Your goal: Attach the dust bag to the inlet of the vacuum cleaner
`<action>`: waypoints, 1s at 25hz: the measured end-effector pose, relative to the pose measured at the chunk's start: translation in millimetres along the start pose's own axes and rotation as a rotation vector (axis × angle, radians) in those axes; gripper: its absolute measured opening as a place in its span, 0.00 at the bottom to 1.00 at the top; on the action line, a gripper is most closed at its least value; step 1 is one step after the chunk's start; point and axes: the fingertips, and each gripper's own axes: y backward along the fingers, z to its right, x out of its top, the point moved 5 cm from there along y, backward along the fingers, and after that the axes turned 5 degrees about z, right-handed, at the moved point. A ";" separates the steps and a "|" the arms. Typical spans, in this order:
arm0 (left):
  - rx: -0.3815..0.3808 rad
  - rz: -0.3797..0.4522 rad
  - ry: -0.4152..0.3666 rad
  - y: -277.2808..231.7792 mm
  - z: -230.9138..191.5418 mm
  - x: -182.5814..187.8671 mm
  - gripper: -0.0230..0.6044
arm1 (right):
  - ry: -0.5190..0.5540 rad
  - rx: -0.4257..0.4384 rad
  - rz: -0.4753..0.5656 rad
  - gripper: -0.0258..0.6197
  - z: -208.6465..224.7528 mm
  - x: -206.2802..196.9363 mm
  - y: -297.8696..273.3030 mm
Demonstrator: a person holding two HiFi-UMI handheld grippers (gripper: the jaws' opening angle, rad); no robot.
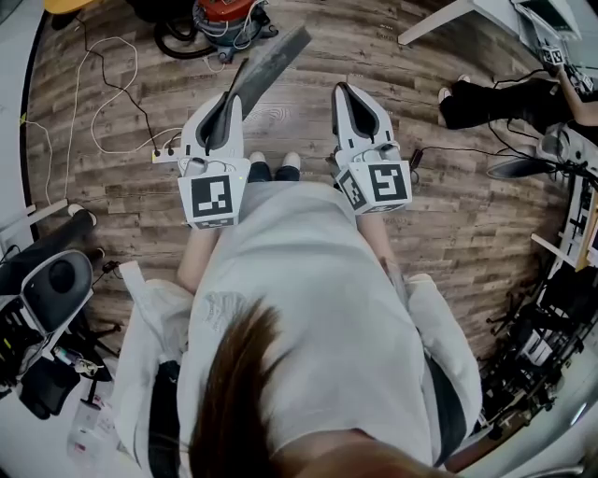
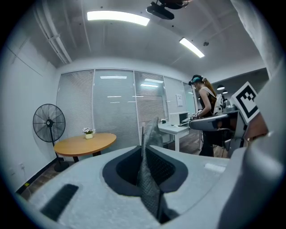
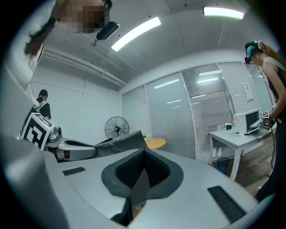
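In the head view my left gripper (image 1: 229,98) is held out in front of me, shut on a flat grey dust bag (image 1: 273,62) that sticks out forward and to the right. The left gripper view shows the bag's fabric (image 2: 149,179) pinched between the jaws of the left gripper (image 2: 145,147). My right gripper (image 1: 351,91) is level beside it, shut and empty. In the right gripper view the right gripper (image 3: 143,152) has its jaws together, and the dust bag (image 3: 119,143) shows off to the left. The red vacuum cleaner (image 1: 227,17) with its black hose stands on the floor far ahead.
A white cable (image 1: 103,93) and a power strip (image 1: 166,154) lie on the wooden floor at left. A chair (image 1: 51,285) is at my left and racks of equipment (image 1: 551,308) at my right. Another person's feet (image 1: 462,98) are at the upper right. A fan (image 2: 48,123) and a round table (image 2: 85,144) stand ahead.
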 end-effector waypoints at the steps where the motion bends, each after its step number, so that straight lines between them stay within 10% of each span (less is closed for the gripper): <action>1: 0.004 0.001 0.001 0.8 2.3 0.1 0.10 | -0.004 0.005 0.008 0.05 1.0 0.9 2.3; 25: 0.076 -0.040 0.039 -49.9 -17.5 -18.2 0.10 | -0.037 0.069 -0.040 0.05 38.9 -14.9 -41.0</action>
